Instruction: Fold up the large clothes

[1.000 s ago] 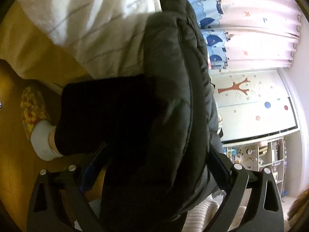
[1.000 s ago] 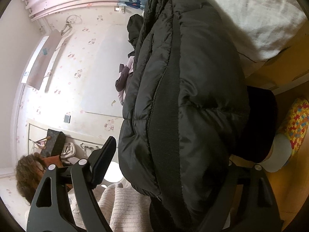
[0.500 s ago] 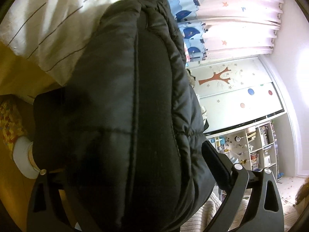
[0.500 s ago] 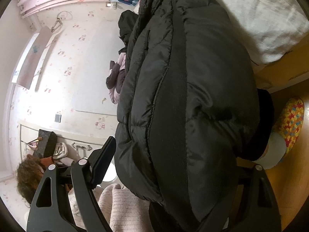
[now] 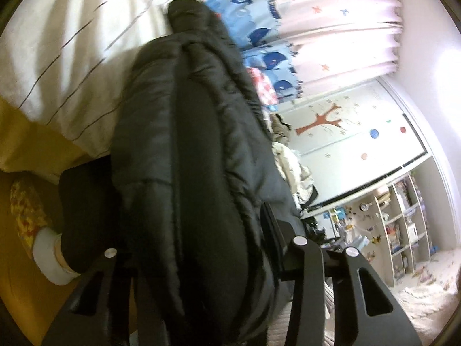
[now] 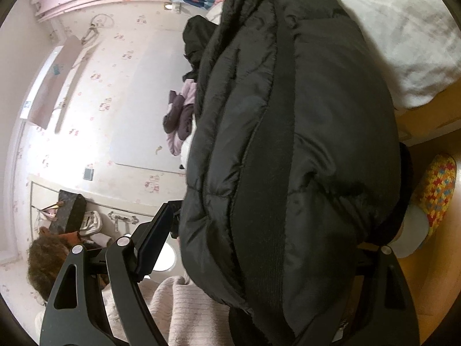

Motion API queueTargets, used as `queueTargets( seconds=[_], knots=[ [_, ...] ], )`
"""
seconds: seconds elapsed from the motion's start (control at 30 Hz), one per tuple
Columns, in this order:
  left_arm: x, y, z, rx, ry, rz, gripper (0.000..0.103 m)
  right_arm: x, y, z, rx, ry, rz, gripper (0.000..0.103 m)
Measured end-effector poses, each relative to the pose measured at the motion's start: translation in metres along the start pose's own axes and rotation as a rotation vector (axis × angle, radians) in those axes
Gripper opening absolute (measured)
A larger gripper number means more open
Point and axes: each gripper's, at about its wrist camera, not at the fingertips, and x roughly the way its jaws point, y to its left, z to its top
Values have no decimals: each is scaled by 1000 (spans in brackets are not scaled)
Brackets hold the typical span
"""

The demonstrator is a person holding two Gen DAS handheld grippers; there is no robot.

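A black quilted puffer jacket fills the middle of the left wrist view, hanging up off the bed between my left gripper's fingers, which are closed on its hem. In the right wrist view the same jacket bulges between my right gripper's fingers, which clamp its ribbed edge. Both fingertips on the inner sides are hidden by fabric. The jacket's far end rests on the white striped bed sheet.
The bed's wooden side and floor are below. The person's slippered foot and black trouser leg stand beside the bed. Whale-print curtain, shelves, other clothes and a pink sweater surround.
The left gripper has swung, so the jacket now looks narrower and more upright with more sheet and curtain showing. The right gripper's view has barely shifted, its hold unchanged.
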Motion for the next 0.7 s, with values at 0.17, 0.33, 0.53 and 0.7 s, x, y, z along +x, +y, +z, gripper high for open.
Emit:
queueTargets(
  seconds=[0.17,0.33,0.53,0.7],
  knots=[
    [14,2,2,7,55,84,42,1,-6,-1,11,5,2,80],
    [16,3,0,-14,53,99,42,1,-12,-4,3,-2,28,80],
    [0,-16,9,20,-12,101,38,-16,1,-3,-62,-88,143,80],
    [1,-14,13,15,32,144,37,-17,2,-2,-93,-85,138,80]
  ],
)
